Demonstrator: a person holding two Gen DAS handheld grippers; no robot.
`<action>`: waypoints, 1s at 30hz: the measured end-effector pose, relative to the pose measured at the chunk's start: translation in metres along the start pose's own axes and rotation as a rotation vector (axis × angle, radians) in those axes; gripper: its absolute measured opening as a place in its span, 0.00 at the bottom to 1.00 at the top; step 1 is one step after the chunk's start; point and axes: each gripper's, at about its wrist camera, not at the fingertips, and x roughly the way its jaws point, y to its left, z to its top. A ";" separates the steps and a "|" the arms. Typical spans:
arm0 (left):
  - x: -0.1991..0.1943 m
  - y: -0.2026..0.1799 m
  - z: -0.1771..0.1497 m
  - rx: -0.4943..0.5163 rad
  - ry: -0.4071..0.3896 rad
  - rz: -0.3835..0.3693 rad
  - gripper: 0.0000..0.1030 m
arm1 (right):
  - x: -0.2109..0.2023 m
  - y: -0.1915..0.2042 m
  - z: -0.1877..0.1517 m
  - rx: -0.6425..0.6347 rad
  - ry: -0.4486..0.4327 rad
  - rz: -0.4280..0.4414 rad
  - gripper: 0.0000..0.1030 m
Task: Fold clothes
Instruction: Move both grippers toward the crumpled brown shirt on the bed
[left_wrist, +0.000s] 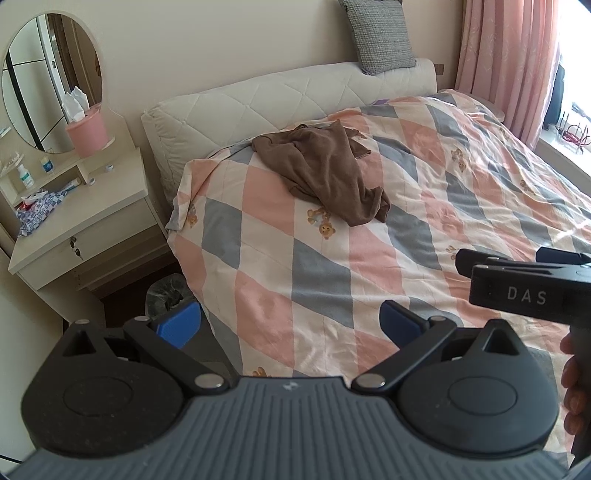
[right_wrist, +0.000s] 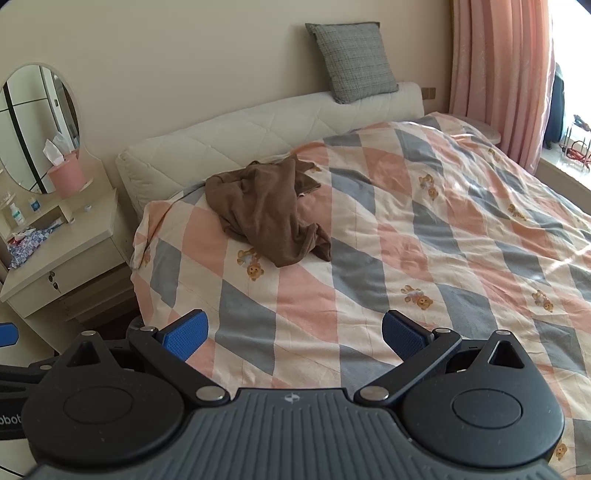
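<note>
A crumpled brown garment (left_wrist: 328, 173) (right_wrist: 267, 216) lies in a heap near the head of the bed, on the pink, grey and cream checked quilt (left_wrist: 424, 221) (right_wrist: 443, 240). My left gripper (left_wrist: 290, 325) hovers open over the bed's near left corner, well short of the garment, with nothing between its blue pads (left_wrist: 400, 325). My right gripper (right_wrist: 295, 330) is open too, held above the quilt's near edge, empty. The right tool's black body (left_wrist: 528, 290) shows at the right of the left wrist view, with a hand (left_wrist: 574, 384) under it.
A cream dresser (left_wrist: 85, 221) (right_wrist: 62, 254) with a round mirror, a pink tissue box (left_wrist: 86, 134) and small bottles stands left of the bed. A lined bin (left_wrist: 168, 297) sits beside it. A grey cushion (right_wrist: 352, 61) rests on the padded headboard. Pink curtains (right_wrist: 498, 74) hang at right.
</note>
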 end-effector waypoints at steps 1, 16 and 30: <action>0.002 0.001 0.001 -0.002 0.003 0.000 0.99 | 0.000 0.000 0.000 0.000 -0.001 0.000 1.00; 0.034 0.013 0.015 -0.017 0.046 -0.014 0.99 | 0.024 0.000 0.011 0.029 0.021 -0.018 1.00; 0.110 0.027 0.049 0.048 0.108 -0.047 0.99 | 0.088 0.011 0.030 0.058 0.110 -0.069 1.00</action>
